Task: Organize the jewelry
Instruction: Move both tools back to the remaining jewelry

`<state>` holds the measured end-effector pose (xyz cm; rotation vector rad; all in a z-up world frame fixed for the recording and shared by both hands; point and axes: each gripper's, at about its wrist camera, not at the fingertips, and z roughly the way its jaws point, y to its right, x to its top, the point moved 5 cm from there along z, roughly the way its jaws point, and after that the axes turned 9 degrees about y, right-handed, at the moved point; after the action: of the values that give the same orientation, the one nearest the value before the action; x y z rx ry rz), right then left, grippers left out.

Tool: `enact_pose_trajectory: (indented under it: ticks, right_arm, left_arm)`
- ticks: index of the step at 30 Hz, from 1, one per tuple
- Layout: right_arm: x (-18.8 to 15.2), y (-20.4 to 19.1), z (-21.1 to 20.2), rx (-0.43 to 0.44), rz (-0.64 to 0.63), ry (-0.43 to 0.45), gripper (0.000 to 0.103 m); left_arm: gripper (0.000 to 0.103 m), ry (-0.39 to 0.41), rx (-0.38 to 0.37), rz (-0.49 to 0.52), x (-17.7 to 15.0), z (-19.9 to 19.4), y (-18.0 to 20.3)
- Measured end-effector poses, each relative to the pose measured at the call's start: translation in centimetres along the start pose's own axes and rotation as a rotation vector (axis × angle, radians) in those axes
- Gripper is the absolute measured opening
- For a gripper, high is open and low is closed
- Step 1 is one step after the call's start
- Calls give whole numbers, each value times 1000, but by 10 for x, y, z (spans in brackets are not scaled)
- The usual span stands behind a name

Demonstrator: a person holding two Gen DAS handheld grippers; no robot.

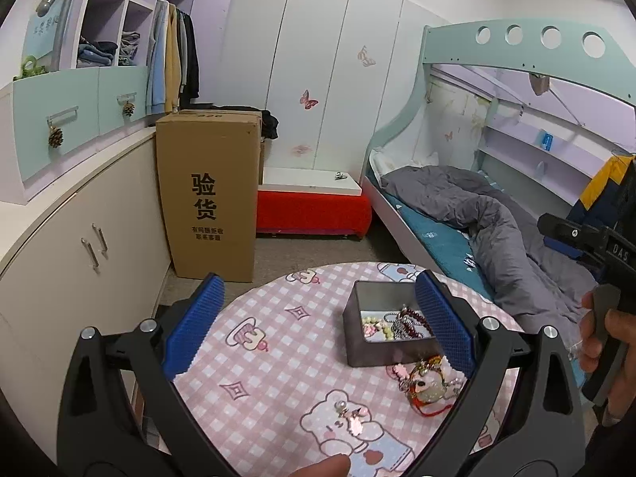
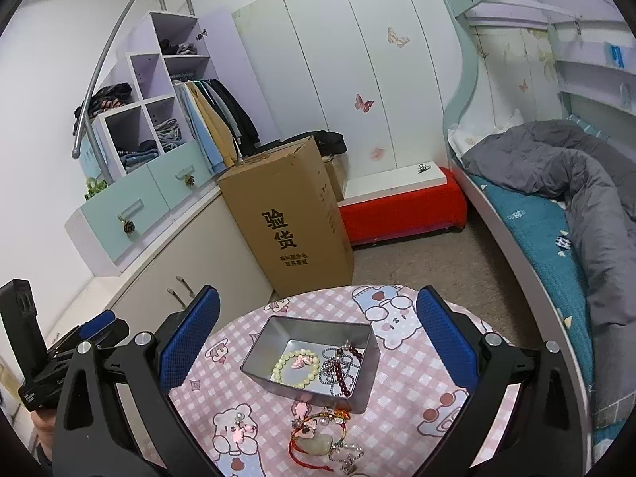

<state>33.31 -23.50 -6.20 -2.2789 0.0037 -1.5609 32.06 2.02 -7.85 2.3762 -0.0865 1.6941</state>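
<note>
A grey metal tin (image 1: 357,334) (image 2: 258,351) stands open on the round table with the pink checked cloth (image 1: 270,357) (image 2: 409,373). Inside lie a pale bead bracelet (image 2: 296,369) and dark red beads with a silver chain (image 2: 342,365). In front of the tin lies a tangle of red cord, a jade pendant and chains (image 1: 429,383) (image 2: 326,437). A small pink earring (image 1: 353,417) (image 2: 239,429) lies on the bear print. My left gripper (image 1: 318,330) is open and empty above the table. My right gripper (image 2: 318,342) is open and empty, the tin between its fingers in view.
A tall cardboard box (image 1: 206,190) stands on the floor beyond the table. A cream cabinet (image 1: 79,238) runs along the left. A red bench (image 1: 314,210) is at the back. A bunk bed with a grey duvet (image 1: 497,214) is on the right.
</note>
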Motion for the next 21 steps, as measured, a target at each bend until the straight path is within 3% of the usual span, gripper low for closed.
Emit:
enact_pose_trajectory:
  ticks: [5,12,21]
  right_arm:
    - [-19,-19,-10,-3,-65,-23,95]
    - [-50,-35,-16,-17,-100,-75,95]
    - [-138,-75,19,53,-174,-283,95]
  left_arm:
    - [94,-22,6,39,-17,-6,-3]
    - [94,-66,15,18,-43,-16,-18]
    - [94,-145,79,-5,-82,-22,-43]
